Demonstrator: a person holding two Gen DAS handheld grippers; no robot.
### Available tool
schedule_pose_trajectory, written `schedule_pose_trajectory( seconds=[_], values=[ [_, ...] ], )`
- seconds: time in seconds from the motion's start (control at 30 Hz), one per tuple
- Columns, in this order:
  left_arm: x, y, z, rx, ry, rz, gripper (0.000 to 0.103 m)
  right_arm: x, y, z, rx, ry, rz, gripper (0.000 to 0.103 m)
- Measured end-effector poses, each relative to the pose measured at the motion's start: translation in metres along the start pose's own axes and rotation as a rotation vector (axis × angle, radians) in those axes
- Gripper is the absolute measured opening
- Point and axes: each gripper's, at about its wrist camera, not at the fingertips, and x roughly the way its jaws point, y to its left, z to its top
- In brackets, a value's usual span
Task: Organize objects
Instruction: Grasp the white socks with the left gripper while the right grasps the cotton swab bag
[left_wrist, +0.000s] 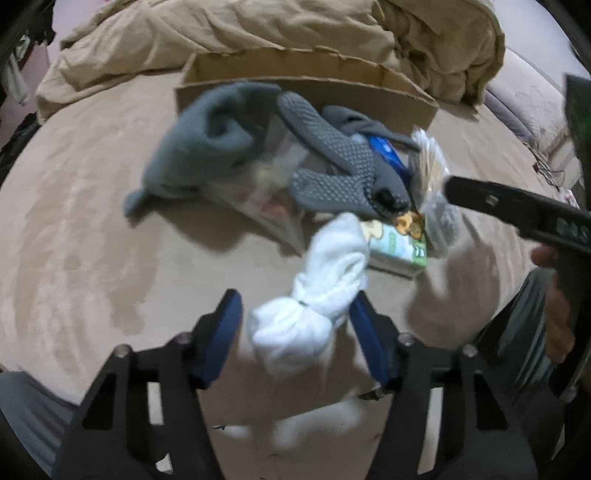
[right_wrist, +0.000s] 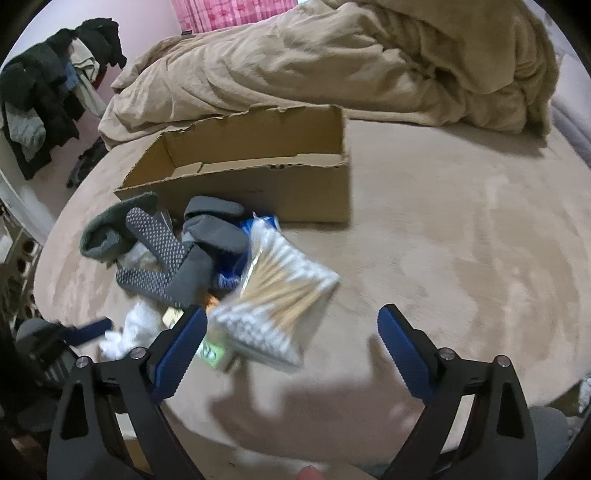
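1. The bed surface (right_wrist: 461, 229), covered in a beige plush sheet, fills most of both views and carries everything else.
2. A rumpled tan duvet (right_wrist: 332, 62) is heaped along the far side of the bed, just behind the box.
3. An open cardboard box (right_wrist: 258, 173) with torn top edges sits at the far centre of the bed. What little of its inside shows in the right wrist view looks bare.
4. A pile of small things lies on the sheet just in front of the box: a blue-grey rolled sock (left_wrist: 207, 144) at its left, a dark grey sock with grip dots (left_wrist: 328, 158) across the middle, a blue item (left_wrist: 388, 151) partly buried under it, and a small printed green carton (left_wrist: 399, 243) at the near edge.
5. The left gripper (left_wrist: 295, 325) has its 2 blue pads spread apart, with a white knotted sock bundle (left_wrist: 317, 299) lying between them. The right pad touches the bundle, the left one stands just clear, so the tool is unclenched and not squeezing it.
6. The right gripper (right_wrist: 291, 339) is released too, its pads wide apart. A clear bag of cotton swabs (right_wrist: 280, 291) lies just beyond its left pad, at the right near edge of the pile, blurred; whether the pad touches it I cannot tell.
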Motion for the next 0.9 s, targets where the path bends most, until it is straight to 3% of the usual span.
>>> schedule_pose_trajectory(
  seconds=[0.1,0.2,0.27,0.3,0.37,0.43,0.9],
  values=[
    [0.010,-0.004,-0.001,0.019,0.007,-0.022,0.051,0.018,-0.003,0.006,0.022,0.022,0.036,0.092],
    [0.011,-0.007,-0.004,0.028,-0.005,-0.028,0.045,0.033,-0.004,0.007,0.041,0.054,0.059,0.083],
    [0.011,-0.008,-0.006,0.022,-0.008,-0.038,0.042,0.044,-0.007,0.003,0.064,0.094,0.080,0.071],
    [0.010,-0.007,-0.006,0.015,-0.010,-0.045,0.040,0.046,-0.007,0.001,0.071,0.099,0.085,0.068],
    [0.004,-0.007,-0.007,0.001,-0.020,-0.056,0.037,0.043,-0.009,-0.001,0.080,0.084,0.100,0.054],
    [-0.002,-0.008,-0.005,-0.004,-0.034,-0.059,0.035,0.038,-0.010,-0.001,0.073,0.079,0.093,0.048],
    [-0.089,-0.004,0.029,-0.050,-0.193,-0.101,0.033,-0.035,-0.014,0.008,0.034,-0.061,0.056,0.044]
  ],
)
